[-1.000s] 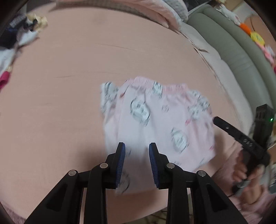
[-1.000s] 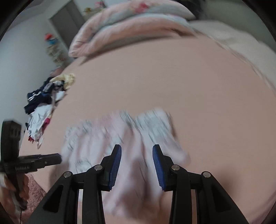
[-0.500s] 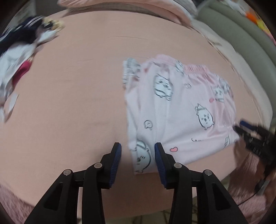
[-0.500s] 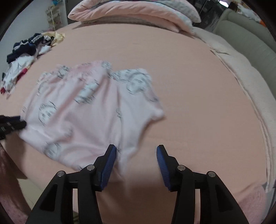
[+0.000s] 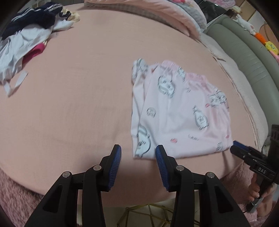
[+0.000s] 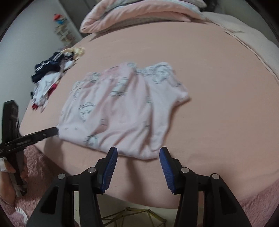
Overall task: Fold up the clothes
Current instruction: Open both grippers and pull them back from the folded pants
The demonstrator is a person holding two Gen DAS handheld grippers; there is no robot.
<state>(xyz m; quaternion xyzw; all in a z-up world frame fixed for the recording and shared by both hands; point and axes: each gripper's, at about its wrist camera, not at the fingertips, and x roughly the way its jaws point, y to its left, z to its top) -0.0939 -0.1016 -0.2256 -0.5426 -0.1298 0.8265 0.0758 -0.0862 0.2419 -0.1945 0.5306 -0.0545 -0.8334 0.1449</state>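
Note:
Pale pink shorts (image 5: 183, 113) with a cartoon print lie folded flat on the pink bed sheet (image 5: 78, 87). My left gripper (image 5: 138, 152) hovers open over the shorts' near left corner, and its pads do not press the cloth. In the right wrist view the shorts (image 6: 118, 108) spread just beyond my right gripper (image 6: 138, 153), whose jaws are opening with nothing between them. The right gripper's tip (image 5: 244, 153) also shows at the shorts' near right corner. The left gripper's tip (image 6: 48, 132) shows at their near left corner.
A pile of dark, white and red clothes (image 5: 26, 40) sits at the far left of the bed. Folded bedding (image 6: 139, 15) lies along the far edge and a grey-green padded frame (image 5: 252, 66) runs on the right. Below the bed's near edge are a fluffy pink rug (image 5: 14, 192) and a gold wire object (image 5: 148, 216).
Both pairs of jaws have widened. The left gripper has drawn back from over the shorts toward their near left corner. The shorts have settled flat on the sheet.

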